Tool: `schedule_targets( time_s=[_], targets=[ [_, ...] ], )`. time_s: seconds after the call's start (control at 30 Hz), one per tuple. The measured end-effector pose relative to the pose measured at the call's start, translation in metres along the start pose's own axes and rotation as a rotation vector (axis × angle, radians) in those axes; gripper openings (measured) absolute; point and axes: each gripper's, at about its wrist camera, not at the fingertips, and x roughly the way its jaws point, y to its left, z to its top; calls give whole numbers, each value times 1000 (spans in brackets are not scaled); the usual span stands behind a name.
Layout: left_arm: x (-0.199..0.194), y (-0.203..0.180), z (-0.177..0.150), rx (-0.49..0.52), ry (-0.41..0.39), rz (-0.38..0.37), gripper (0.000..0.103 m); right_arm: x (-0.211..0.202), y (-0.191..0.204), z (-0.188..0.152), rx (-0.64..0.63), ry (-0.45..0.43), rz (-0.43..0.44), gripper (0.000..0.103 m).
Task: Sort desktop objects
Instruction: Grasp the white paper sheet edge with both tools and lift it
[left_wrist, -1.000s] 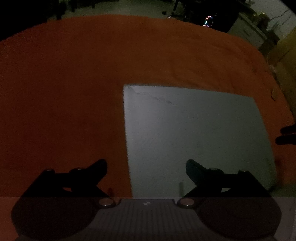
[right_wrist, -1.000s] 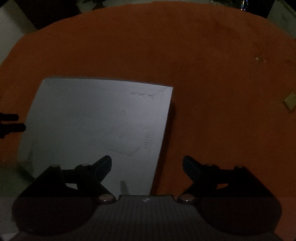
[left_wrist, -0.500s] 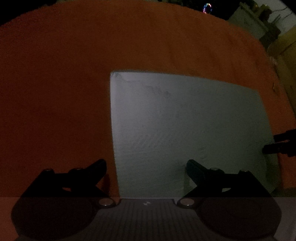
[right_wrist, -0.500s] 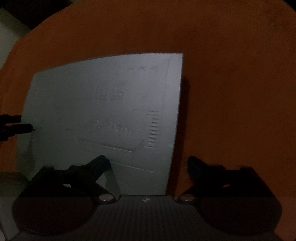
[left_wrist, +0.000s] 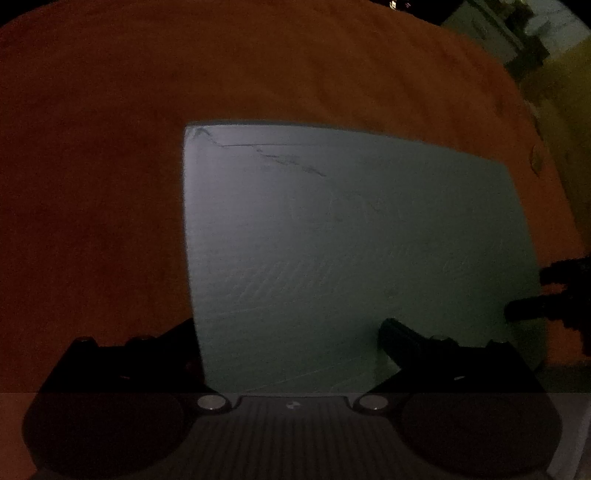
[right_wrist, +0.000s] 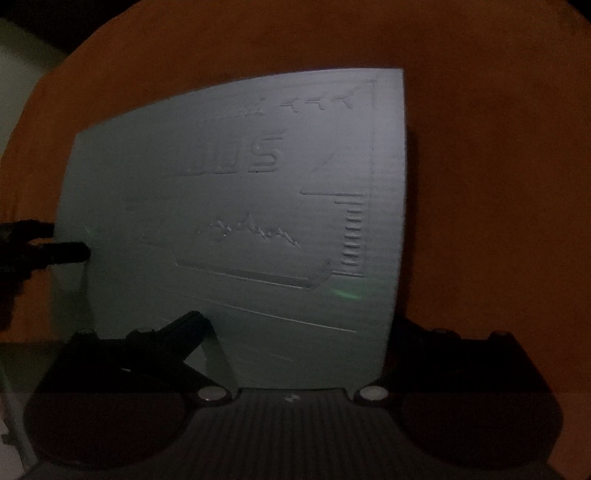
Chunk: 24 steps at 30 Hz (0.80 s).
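Observation:
A pale grey-green flat board (left_wrist: 351, 251) with embossed lettering lies on the orange tablecloth (left_wrist: 92, 184); it fills the right wrist view (right_wrist: 240, 221) too. My left gripper (left_wrist: 291, 339) is open, its fingers straddling the board's near left corner: the left finger sits off the board, the right finger (left_wrist: 402, 339) over it. My right gripper (right_wrist: 295, 332) is open and straddles the board's near right corner. Each gripper's fingertips show at the other view's edge, the right gripper's (left_wrist: 546, 291) at the right, the left gripper's (right_wrist: 48, 247) at the left, at the board's side edges.
The scene is dim. A small round object (left_wrist: 536, 158) lies on the cloth beyond the board's far right corner. Furniture (left_wrist: 517, 40) stands past the table at the upper right. Pale floor (right_wrist: 14, 85) shows past the table edge at the left.
Both grippers have moved forward and lower toward the board, which now looks much larger. The jaws stay open. Each gripper's tips now reach the board's side edges.

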Motion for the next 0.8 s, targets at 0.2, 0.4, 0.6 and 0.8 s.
schedule_targets(
  time_s=[0.2, 0.4, 0.6, 0.8],
  targets=[
    [-5, -21, 6, -8, -10, 24, 102, -18, 3, 0, -22, -32, -26, 103],
    [-3, -31, 21, -60, -31, 15, 102, -41, 1, 8, -16, -95, -27, 103],
    [20, -38, 23, -63, -34, 23, 102, -40, -5, 3, -32, -112, -42, 103],
    [58, -46, 31, -9, -19, 64, 103, -9, -18, -3, -48, -80, -43, 103]
  ],
)
